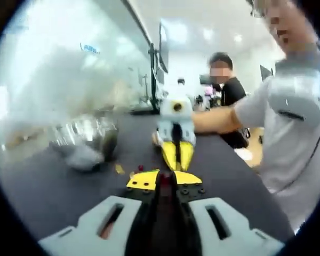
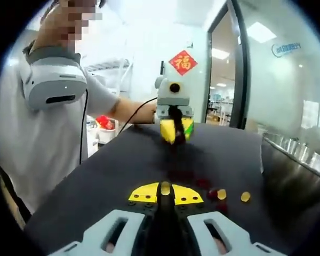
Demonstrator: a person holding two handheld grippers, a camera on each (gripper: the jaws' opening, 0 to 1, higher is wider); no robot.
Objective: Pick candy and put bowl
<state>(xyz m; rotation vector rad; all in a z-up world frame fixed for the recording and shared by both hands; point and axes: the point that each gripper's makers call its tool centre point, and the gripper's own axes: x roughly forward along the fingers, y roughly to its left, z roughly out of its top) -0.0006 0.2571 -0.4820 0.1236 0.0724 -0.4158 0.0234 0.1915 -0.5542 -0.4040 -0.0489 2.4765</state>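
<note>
Right hand-held gripper [image 2: 165, 188] pinched a yellow candy [image 2: 165, 187] | bowl [image 2: 293, 165] off to its right | weak nip risked dropping it on the worktop [image 2: 117, 165].

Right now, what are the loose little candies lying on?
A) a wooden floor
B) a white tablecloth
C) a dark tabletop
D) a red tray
C: in the right gripper view the yellow candy and the red candies lie loose on the dark tabletop, beside the metal bowl.

- Table [image 2: 122, 165]: dark grey, plain
- Candies [image 2: 222, 194]: yellow and dark red
- Bowl [image 1: 88, 140]: shiny silver
- Right gripper [image 2: 165, 190]: yellow tips, white body
- Person's shirt [image 1: 293, 149]: light grey
</note>
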